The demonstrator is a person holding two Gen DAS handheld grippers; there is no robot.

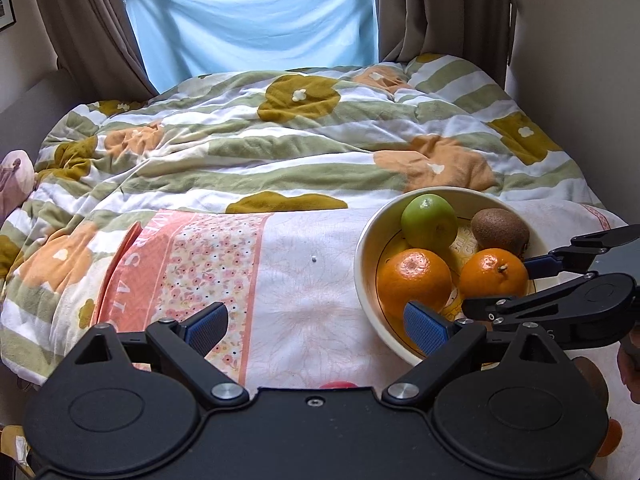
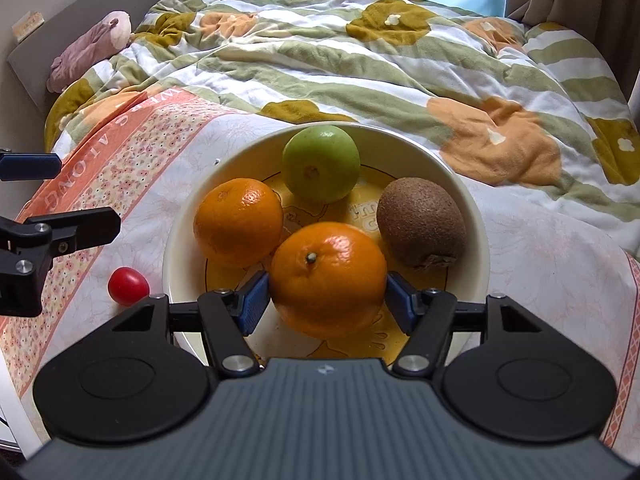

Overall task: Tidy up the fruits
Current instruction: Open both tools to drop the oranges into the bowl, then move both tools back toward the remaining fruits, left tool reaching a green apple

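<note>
A cream bowl (image 2: 176, 240) on the bed holds a green apple (image 2: 321, 164), a kiwi (image 2: 422, 222) and two oranges (image 2: 238, 222). My right gripper (image 2: 328, 300) is inside the bowl with its blue pads on both sides of the nearer orange (image 2: 328, 278); whether it grips or rests there is unclear. The bowl (image 1: 366, 280) also shows in the left wrist view, with the right gripper (image 1: 532, 280) reaching in from the right. My left gripper (image 1: 316, 324) is open and empty over the cloth, left of the bowl. A small red fruit (image 2: 128, 286) lies on the cloth left of the bowl.
A pink floral cloth (image 1: 280, 272) covers the near bed. A rumpled striped quilt (image 1: 280, 140) lies behind it. A plush toy (image 2: 92, 50) sits at the far left by the headboard. Curtains and a blue sheet hang behind the bed.
</note>
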